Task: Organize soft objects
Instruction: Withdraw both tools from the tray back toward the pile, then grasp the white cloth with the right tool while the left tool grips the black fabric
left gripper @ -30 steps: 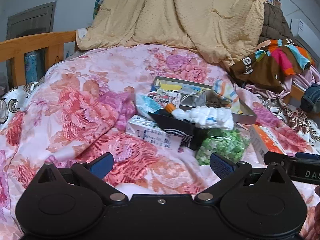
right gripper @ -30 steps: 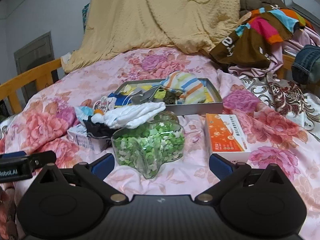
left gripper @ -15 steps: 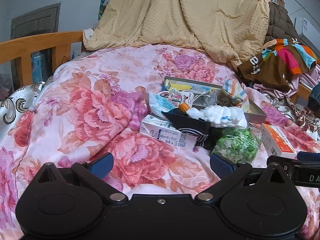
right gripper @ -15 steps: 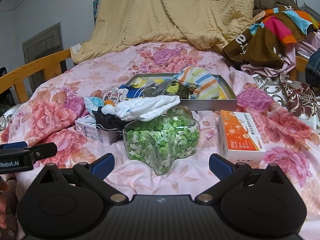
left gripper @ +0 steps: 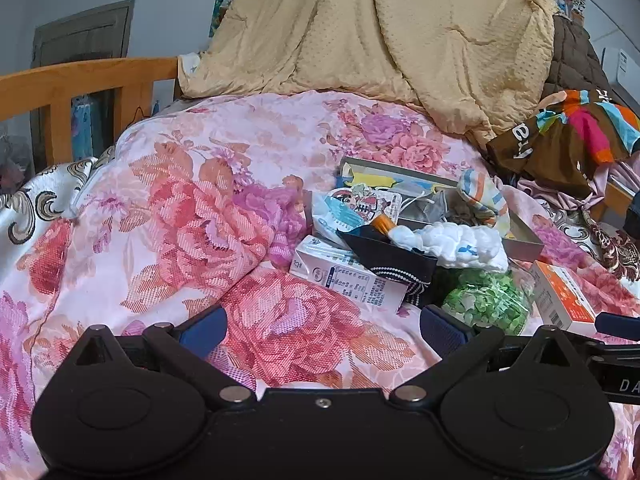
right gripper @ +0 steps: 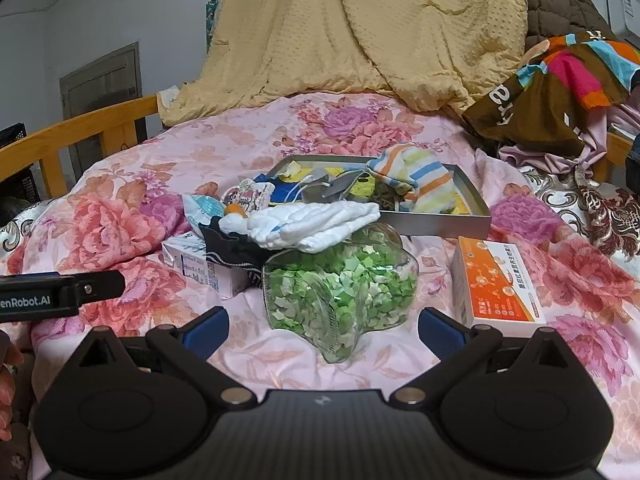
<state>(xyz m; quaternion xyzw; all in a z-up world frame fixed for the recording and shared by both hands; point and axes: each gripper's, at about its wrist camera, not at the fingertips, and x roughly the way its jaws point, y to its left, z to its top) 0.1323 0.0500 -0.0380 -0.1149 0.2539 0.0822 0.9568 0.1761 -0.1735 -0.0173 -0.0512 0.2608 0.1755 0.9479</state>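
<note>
Both grippers, left gripper (left gripper: 322, 326) and right gripper (right gripper: 322, 326), hover spread and empty; the white cloth (right gripper: 316, 222) (limp, light) looks best pinched mid-fold.

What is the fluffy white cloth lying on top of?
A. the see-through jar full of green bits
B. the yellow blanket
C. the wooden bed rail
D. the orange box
A: the white cloth is draped over the top of the clear jar of green pieces, in front of the metal tray.
</note>
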